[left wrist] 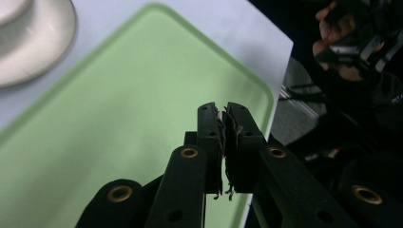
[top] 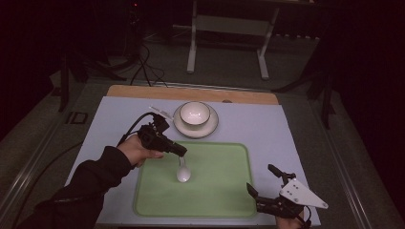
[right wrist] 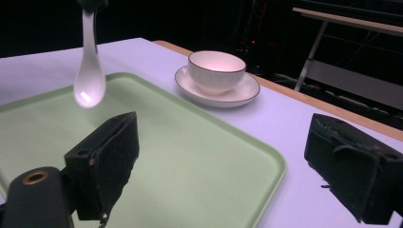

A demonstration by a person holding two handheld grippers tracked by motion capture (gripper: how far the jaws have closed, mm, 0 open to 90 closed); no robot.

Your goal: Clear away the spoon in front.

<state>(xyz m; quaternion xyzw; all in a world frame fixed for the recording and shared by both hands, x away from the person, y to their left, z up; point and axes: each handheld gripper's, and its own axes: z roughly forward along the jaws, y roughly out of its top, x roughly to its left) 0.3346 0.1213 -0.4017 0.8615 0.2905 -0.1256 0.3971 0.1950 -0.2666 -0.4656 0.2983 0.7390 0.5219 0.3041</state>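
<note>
Left hand-held gripper [top: 177, 151], jaws clamped on the handle of a white spoon [top: 183, 173], hangs it bowl-down at frame centre over the green tray [top: 224, 191]. Right hand-held gripper [top: 260, 183], lower right, stands wide and empty. Lowering should be slow, releasing only once the bowl rests flat.

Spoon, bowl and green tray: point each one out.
white spoon [right wrist: 89, 85], right gripper view, on its scoop end.
white bowl [top: 194, 113], high view, on its inner wall.
green tray [top: 224, 176], high view, on its bare floor right of the spoon.
</note>
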